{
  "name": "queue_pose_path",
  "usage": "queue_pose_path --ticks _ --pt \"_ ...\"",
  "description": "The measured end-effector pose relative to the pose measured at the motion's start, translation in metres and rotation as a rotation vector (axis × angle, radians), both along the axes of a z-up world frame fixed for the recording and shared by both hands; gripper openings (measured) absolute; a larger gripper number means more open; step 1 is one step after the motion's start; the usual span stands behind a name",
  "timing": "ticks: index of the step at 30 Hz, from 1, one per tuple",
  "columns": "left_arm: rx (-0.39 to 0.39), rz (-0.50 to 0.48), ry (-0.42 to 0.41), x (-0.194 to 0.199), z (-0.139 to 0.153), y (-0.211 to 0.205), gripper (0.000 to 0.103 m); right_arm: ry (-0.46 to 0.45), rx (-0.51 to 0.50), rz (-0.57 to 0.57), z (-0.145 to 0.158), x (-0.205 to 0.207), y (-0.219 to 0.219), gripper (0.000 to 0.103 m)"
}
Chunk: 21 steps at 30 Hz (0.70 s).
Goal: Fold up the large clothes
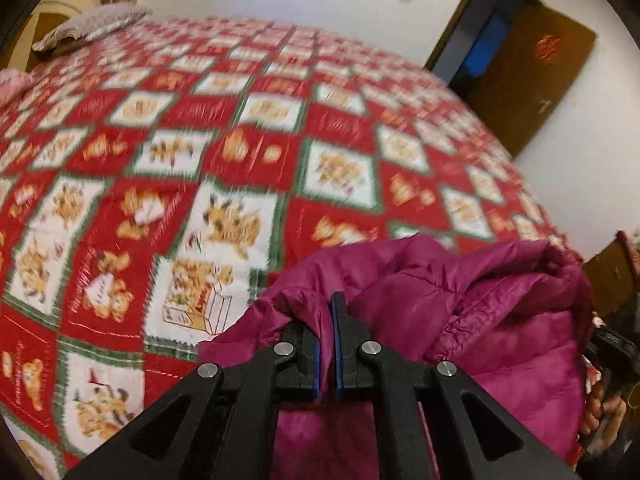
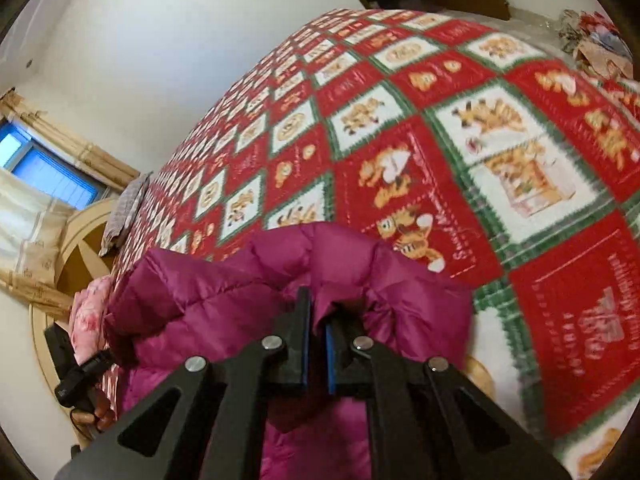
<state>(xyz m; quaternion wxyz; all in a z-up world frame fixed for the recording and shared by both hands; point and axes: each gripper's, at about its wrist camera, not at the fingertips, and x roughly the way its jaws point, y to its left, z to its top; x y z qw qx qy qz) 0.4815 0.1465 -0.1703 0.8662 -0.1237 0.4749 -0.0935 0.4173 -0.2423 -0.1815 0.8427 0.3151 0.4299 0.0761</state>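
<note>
While clamped by tongs [image 1: 329, 320], jacket [image 1: 500, 312].

Two black gripper [image 1: 328, 320] frames [image 2: 316, 320], silver pivot screws, blue pads on the fingers [image 1: 339, 344].

The magenta jacket [image 1: 500, 320] runs off the bottom edge in both wrist views, so its full shape cannot be told, and the fold caught between each gripper's pads is hidden by the black fingers. The bed quilt [image 1: 180, 152] is smeared by blur and its printed figures cannot be read. A hand [image 1: 604, 412] at the right edge is mostly cut off.
</note>
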Motion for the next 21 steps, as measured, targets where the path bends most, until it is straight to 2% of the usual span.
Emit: queue_pose_path --ticks 3,8,10,11,12,13,14,15,16,17,18,19,20,21 --pt "-0.099 0.021 0.036 0.006 -0.006 0.011 0.005 0.004 -0.021 -0.019 -0.004 0.002 0.000 0.009" --pt "-0.473 0.070 0.121 0.013 -0.002 0.063 0.010 0.018 0.033 -0.005 -0.006 0.001 -0.010 0.009" --pt "-0.551 0.095 0.116 0.015 0.007 0.078 0.013 0.022 0.074 0.004 -0.006 0.002 -0.016 0.014" --pt "-0.573 0.108 0.097 0.013 0.014 0.084 0.021 0.024 0.093 0.003 -0.006 0.004 -0.018 0.015" --pt "-0.561 0.137 0.076 0.011 0.023 0.092 0.040 0.022 0.110 0.000 -0.003 0.003 -0.021 0.019" --pt "-0.535 0.167 0.055 0.008 0.032 0.098 0.052 0.013 0.129 -0.004 0.001 0.002 -0.025 0.028" --pt "-0.505 0.202 0.019 0.005 0.044 0.104 0.070 -0.003 0.147 -0.007 0.008 -0.002 -0.029 0.036" --pt "-0.487 0.226 -0.019 0.000 0.053 0.109 0.075 -0.018 0.152 -0.012 0.014 -0.002 -0.031 0.059" --pt "-0.461 0.250 -0.068 -0.005 0.067 0.115 0.075 -0.039 0.145 -0.026 0.021 -0.006 -0.035 0.087" --pt "-0.414 0.267 -0.097 -0.010 0.079 0.115 0.075 -0.066 0.112 -0.058 0.033 -0.012 -0.040 0.098" --pt "-0.337 0.275 -0.110 -0.013 0.090 0.110 0.075 -0.108 0.064 -0.101 0.048 -0.021 -0.044 0.100" --pt "-0.263 0.269 -0.114 -0.014 0.095 0.104 0.075 -0.145 0.009 -0.147 0.061 -0.031 -0.047 0.098" --pt "-0.167 0.241 -0.124 -0.017 0.101 0.089 0.075 -0.183 -0.108 -0.205 0.082 -0.042 -0.045 0.095" --pt "-0.075 0.197 -0.138 -0.020 0.105 0.069 0.075 -0.219 -0.190 -0.210 0.096 -0.047 -0.039 0.080"
